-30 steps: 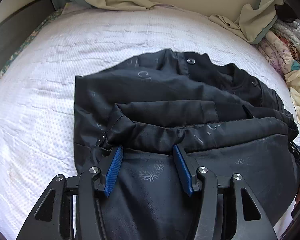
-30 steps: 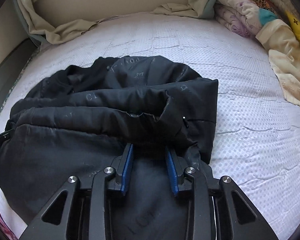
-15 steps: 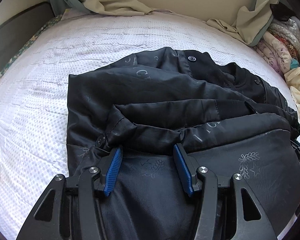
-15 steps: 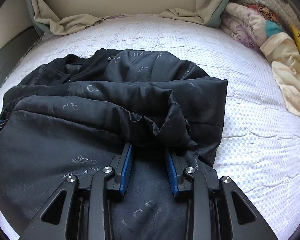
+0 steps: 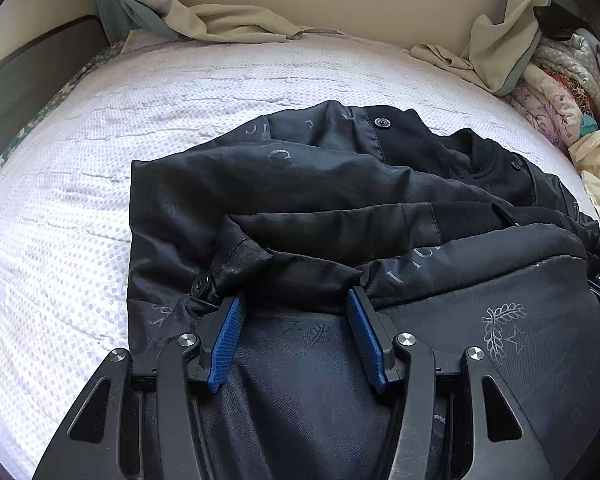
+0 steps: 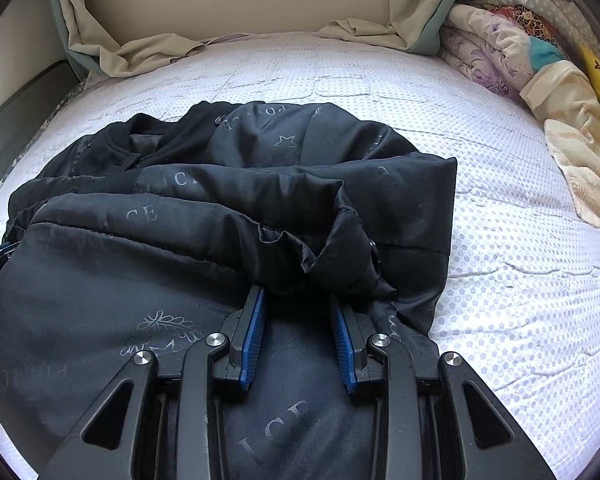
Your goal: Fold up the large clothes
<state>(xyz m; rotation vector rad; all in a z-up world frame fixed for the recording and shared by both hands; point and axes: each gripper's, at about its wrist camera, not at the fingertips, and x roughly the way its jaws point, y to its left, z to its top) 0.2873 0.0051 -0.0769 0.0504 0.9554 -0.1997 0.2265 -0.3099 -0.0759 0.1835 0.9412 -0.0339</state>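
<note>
Jacket (image 5: 340, 200) spread wider over bed (image 5: 80, 200); both grippers unchanged.

A black jacket (image 5: 340, 200) lies on the white mattress (image 5: 80, 220).

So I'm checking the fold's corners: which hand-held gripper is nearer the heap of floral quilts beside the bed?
Right. The right hand-held gripper holds the black jacket's side toward the floral quilts; the left hand-held gripper works the far side.
</note>
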